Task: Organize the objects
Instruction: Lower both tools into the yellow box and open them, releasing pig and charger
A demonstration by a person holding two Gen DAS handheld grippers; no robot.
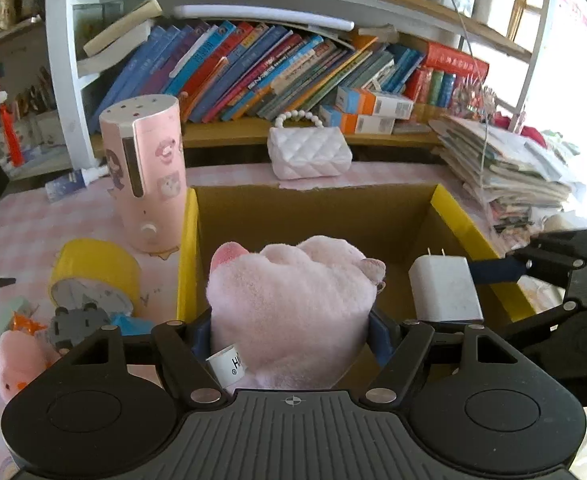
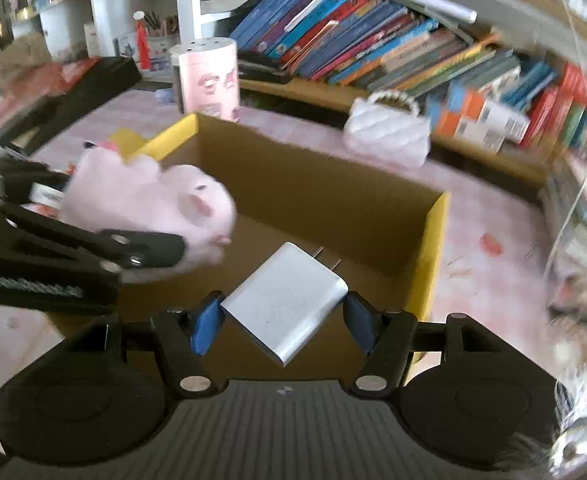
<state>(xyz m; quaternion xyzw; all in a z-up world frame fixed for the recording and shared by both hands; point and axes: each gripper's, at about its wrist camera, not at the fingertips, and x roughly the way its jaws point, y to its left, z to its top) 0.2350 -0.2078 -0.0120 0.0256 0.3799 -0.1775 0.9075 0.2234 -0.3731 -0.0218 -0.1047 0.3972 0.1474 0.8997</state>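
Observation:
An open cardboard box (image 1: 313, 208) with yellow flaps stands on the pink checked table; it also shows in the right wrist view (image 2: 325, 184). My left gripper (image 1: 291, 332) is shut on a pink plush toy (image 1: 293, 304) and holds it over the box's near left side; the toy also shows in the right wrist view (image 2: 153, 204). My right gripper (image 2: 281, 316) is shut on a white wall charger (image 2: 285, 300), prongs pointing forward, above the box's near right part. The charger (image 1: 443, 288) shows beside the plush in the left wrist view.
A pink cylinder appliance (image 1: 145, 172), a yellow tape roll (image 1: 97, 272), a small pink plush (image 1: 17, 360) and other small items lie left of the box. A white quilted purse (image 1: 309, 152) sits behind it. Bookshelves stand at the back; a paper stack (image 1: 509, 168) lies right.

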